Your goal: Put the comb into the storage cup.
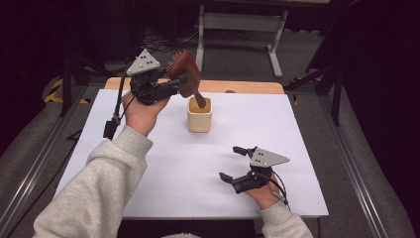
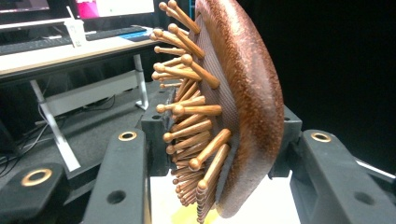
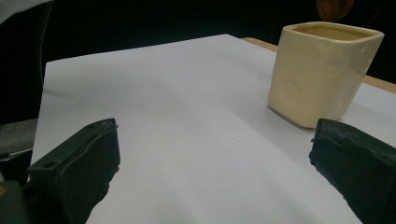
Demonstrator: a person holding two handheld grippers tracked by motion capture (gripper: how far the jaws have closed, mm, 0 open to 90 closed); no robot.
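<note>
A brown wooden hairbrush [image 1: 187, 69] with wooden pins is held by its head above the back of the table, tilted, with its handle pointing down at the mouth of a cream square cup [image 1: 199, 116]. Whether the handle tip is inside the cup I cannot tell. My left gripper [image 1: 183, 82] is shut on the brush head; in the left gripper view the brush [image 2: 252, 93] stands between the two jaws of that gripper [image 2: 224, 140]. My right gripper [image 1: 231, 162] rests low at the front right, open, with nothing in it. In the right gripper view the gripper [image 3: 210, 154] looks toward the cup [image 3: 322, 70].
A white sheet [image 1: 163, 158] covers the table, and a wooden edge [image 1: 247, 87] shows at the back. A white desk frame [image 1: 240, 22] stands on the dark floor beyond it. Metal rails [image 1: 346, 158] run along both sides of the table.
</note>
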